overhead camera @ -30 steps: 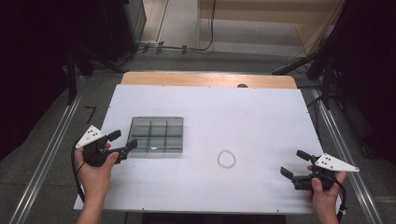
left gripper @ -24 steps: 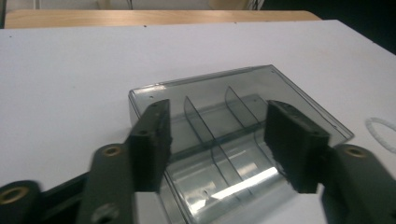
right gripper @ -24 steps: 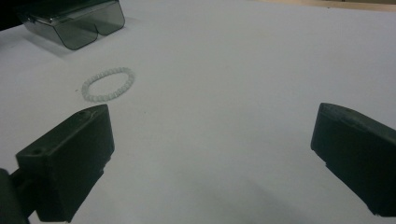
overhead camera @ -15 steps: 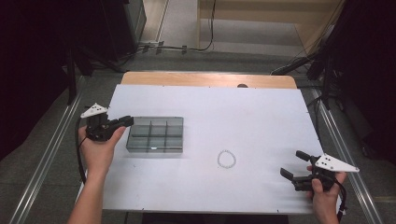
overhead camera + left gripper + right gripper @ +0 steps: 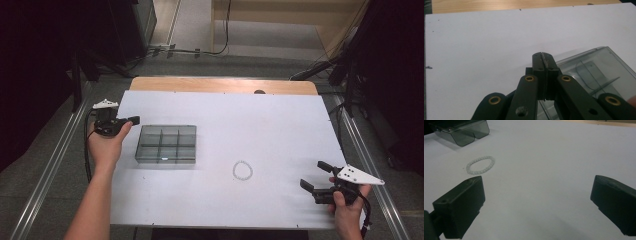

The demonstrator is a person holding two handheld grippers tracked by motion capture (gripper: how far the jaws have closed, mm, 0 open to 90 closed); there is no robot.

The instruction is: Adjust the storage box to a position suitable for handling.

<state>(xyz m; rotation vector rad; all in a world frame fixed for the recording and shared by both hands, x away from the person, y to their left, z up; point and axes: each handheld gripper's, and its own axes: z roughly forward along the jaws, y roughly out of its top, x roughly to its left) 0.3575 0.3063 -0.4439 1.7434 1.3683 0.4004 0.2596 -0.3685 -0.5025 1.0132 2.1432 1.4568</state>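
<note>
Approach step, by my read: left gripper [image 5: 134,120], jaws just closed on nothing, sits at the far left corner of the lidded compartment box [image 5: 166,144]; right gripper [image 5: 314,175] gapes near bracelet [image 5: 243,170]; next, lid needs opening

Bare forearms without sleeves, left gripper [image 5: 134,120] black with brass-ringed pivot screws, blocky black fingers [image 5: 461,205], right gripper [image 5: 313,175] black, pale three-cornered plates on top, thin black cables trailing
</note>
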